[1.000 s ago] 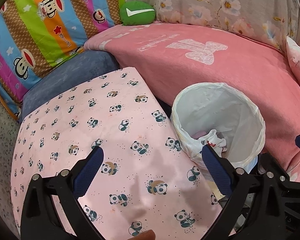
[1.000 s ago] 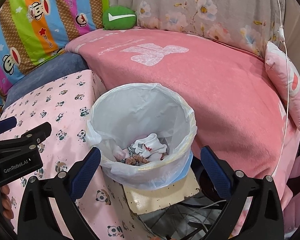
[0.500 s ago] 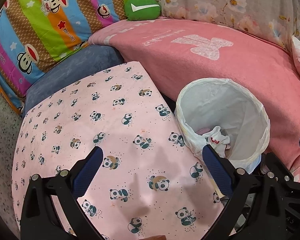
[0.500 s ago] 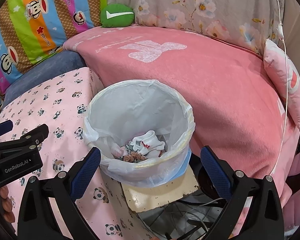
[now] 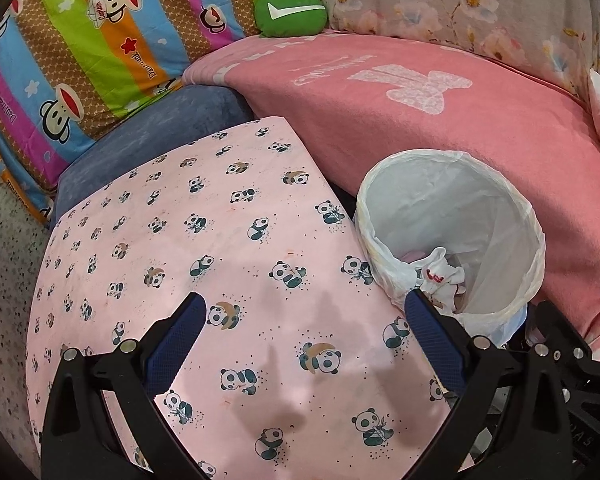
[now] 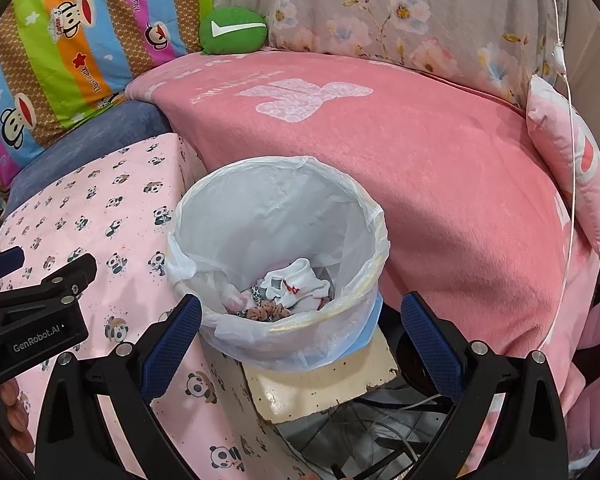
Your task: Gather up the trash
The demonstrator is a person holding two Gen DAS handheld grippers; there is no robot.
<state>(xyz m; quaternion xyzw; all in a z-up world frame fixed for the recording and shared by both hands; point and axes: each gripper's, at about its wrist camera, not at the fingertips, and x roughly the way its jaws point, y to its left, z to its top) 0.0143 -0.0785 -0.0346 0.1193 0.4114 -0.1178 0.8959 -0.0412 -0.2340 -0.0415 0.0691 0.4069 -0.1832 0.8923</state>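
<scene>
Both grippers are wide apart and hold nothing. The left gripper [image 5: 302,326] hangs over the table [image 5: 188,240], which wears a pink cloth with little pandas, and no trash shows on that cloth. The right gripper [image 6: 300,326] hangs just above the near rim of the trash bin [image 6: 276,184], which stands just to the right of the table, with the big pink blanket [image 6: 440,168] behind it. Inside the bin, at the bottom, lie a crumpled white piece with red marks [image 6: 296,284] and some brownish scraps [image 6: 268,312]. So the trash seen here already sits in the bin, and the job looks close to done. The best thing now is probably to look around for any bit left out. If one turns up, come down slowly, pinch only the trash and not the cloth, then carry it right over the middle of the bin before letting go. Keep away from the thin white bag liner [image 5: 384,268], since a bump could tip the bin.
</scene>
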